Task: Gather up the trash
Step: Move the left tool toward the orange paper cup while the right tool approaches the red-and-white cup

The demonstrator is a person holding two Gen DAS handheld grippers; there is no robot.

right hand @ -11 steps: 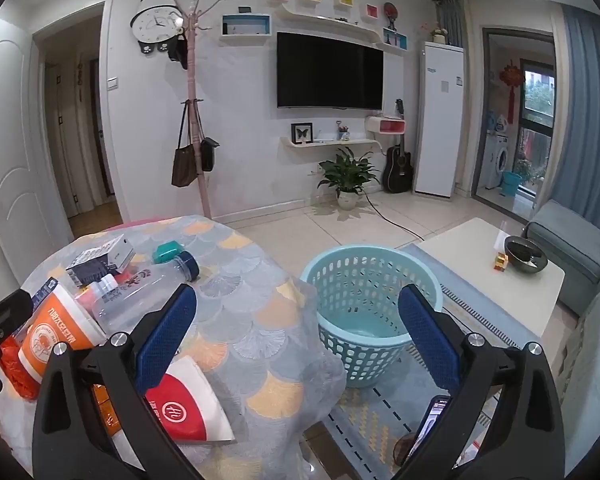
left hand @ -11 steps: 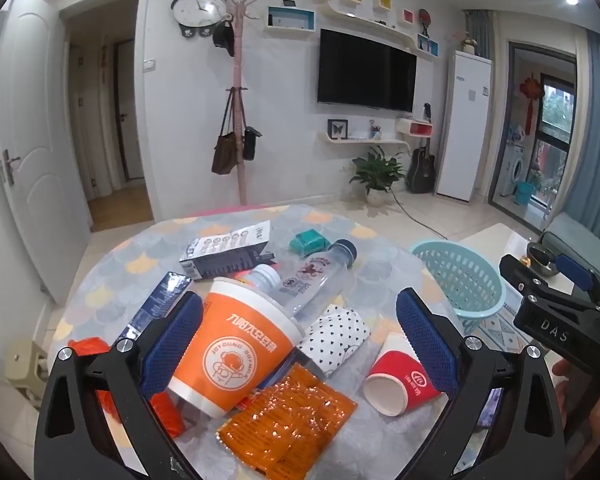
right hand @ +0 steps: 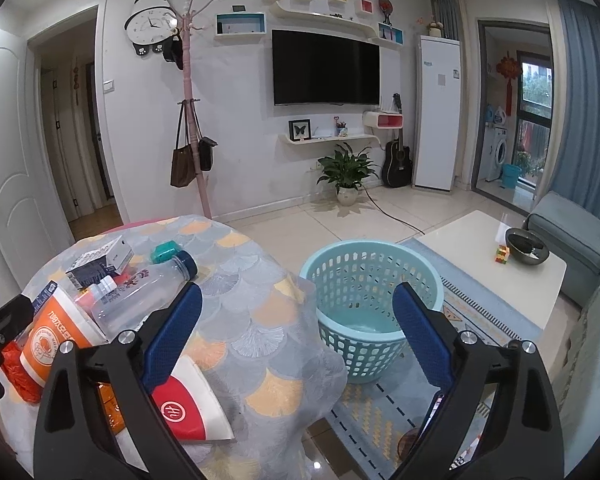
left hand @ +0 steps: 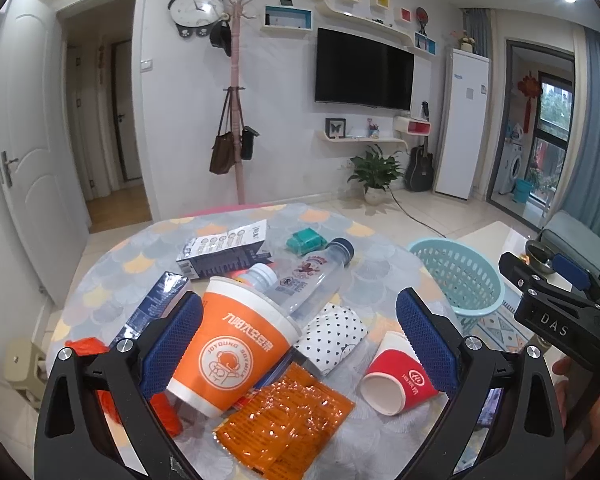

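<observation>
Trash lies on a round table (left hand: pixel 112 264) with a scale-pattern cloth. In the left wrist view my left gripper (left hand: pixel 300 336) is open above an orange paper cup (left hand: pixel 236 348), an orange snack packet (left hand: pixel 288 420), a dotted white wrapper (left hand: pixel 332 336), a red paper cup (left hand: pixel 400 380) and a clear bottle (left hand: pixel 316 280). A teal basket (right hand: pixel 372 308) stands on the floor right of the table. My right gripper (right hand: pixel 296 336) is open and empty, held over the table edge and the basket; it also shows in the left wrist view (left hand: pixel 556 300).
Further back on the table lie a dark carton (left hand: pixel 224 248), a teal packet (left hand: pixel 306 240), a blue wrapper (left hand: pixel 156 304) and red plastic (left hand: pixel 88 350). A white coffee table (right hand: pixel 496 264) with a bowl and a grey sofa (right hand: pixel 576 232) stand to the right.
The left gripper has shifted slightly forward and lower over the trash. The right gripper has barely moved.
</observation>
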